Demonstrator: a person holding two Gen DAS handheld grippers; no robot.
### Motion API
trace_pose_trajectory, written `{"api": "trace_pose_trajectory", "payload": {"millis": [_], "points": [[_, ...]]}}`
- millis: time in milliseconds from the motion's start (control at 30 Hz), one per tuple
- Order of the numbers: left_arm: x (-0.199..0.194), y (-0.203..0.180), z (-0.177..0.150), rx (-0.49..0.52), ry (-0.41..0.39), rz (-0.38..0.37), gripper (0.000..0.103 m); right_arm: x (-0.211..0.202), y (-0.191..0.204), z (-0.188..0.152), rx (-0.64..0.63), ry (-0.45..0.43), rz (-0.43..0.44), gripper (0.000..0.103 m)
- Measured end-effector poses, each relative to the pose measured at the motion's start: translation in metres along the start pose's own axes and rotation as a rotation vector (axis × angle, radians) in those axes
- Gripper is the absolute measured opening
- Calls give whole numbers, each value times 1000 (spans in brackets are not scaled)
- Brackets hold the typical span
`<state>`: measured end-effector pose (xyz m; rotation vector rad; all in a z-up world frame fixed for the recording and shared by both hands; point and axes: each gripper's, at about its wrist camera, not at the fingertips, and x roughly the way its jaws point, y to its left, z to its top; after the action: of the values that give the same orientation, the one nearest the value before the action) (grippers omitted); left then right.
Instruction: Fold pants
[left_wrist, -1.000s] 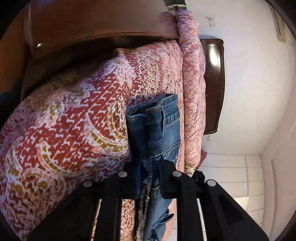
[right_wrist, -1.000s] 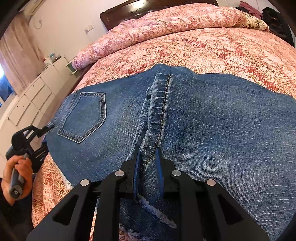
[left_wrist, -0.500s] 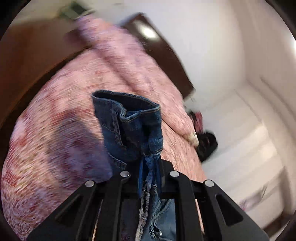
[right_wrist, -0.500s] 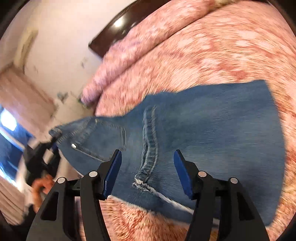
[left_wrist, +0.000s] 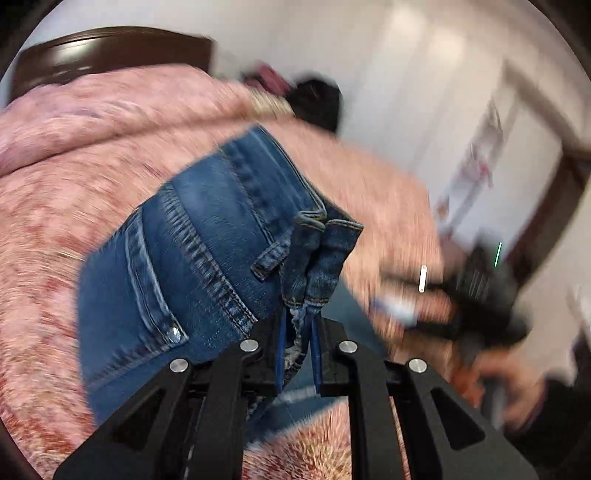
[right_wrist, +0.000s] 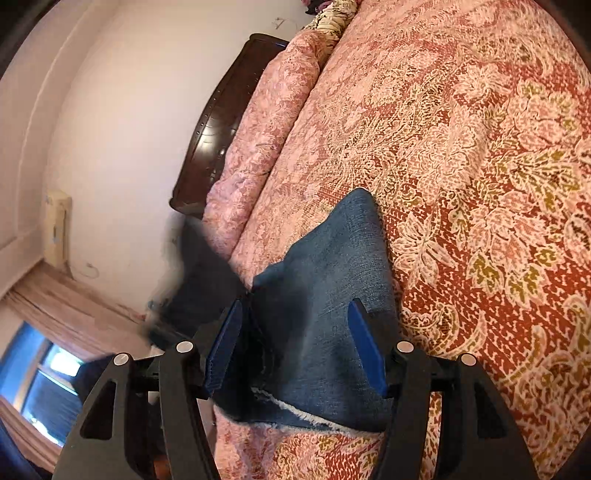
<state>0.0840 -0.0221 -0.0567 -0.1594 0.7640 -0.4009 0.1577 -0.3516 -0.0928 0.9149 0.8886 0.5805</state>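
Left wrist view, motion-blurred. The left gripper has its jaws pressed together on the frayed hem and waistband bunch of the jeans, at lower centre of the frame. From the pinch, the jeans fan toward the upper left; their long axis runs from lower centre to upper centre, waistband edge on the right, pocket rivet at lower left. They hang over the patterned bedspread. A dark headboard sits at upper left. The right gripper appears blurred at mid right; its jaw state cannot be read here.

Right wrist view. The right gripper has its jaws spread wide, with denim between them but not clamped. The jeans form a wedge pointing to upper centre, frayed hem along the bottom edge. Bare bedspread fills the right and upper frame; the wall is on the left.
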Motion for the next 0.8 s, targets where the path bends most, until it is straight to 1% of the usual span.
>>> {"api": "trace_pose_trajectory", "payload": {"millis": [67,100,133,167,233,300,367,400,433,467,500,567,633,667,700,733,767,800], "points": [[29,-17,-20,63,111,29,11,0,-4,1,14,2,6,59],[39,-22,-31,83,146,43,11,1,-8,1,26,4,7,59],[45,-24,-37,94,160,49,12,2,-11,1,37,9,5,59],[48,-30,-39,111,157,60,12,0,-15,1,43,12,5,59],[48,-33,-37,129,159,69,14,0,-19,3,47,17,1,59],[43,-30,-32,120,171,56,15,5,-20,5,54,22,8,65],[30,-23,-24,77,161,26,18,9,-18,6,47,23,12,66],[19,-20,-22,55,134,0,27,9,-15,5,42,29,17,66],[10,-16,-30,41,97,-20,66,10,-14,5,46,36,27,66],[-9,-9,-33,26,25,21,88,12,-12,5,49,42,35,66],[-27,-5,-34,12,-39,61,99,15,-8,6,41,46,36,66],[-62,10,-37,-25,-121,24,99,18,-1,7,25,51,30,66],[-79,24,-44,-43,-154,139,101,28,3,9,26,75,-8,66],[-82,41,-48,-80,-156,226,101,31,3,10,28,84,-17,66],[-83,56,-52,-130,-150,289,101,36,5,11,25,94,-31,66],[-82,78,-57,-217,-136,364,101,41,7,12,15,102,-61,66],[-80,93,-61,-278,-130,390,101,45,8,14,7,109,-96,66],[-78,112,-67,-353,-125,395,101,50,9,16,2,112,-123,66]]}}
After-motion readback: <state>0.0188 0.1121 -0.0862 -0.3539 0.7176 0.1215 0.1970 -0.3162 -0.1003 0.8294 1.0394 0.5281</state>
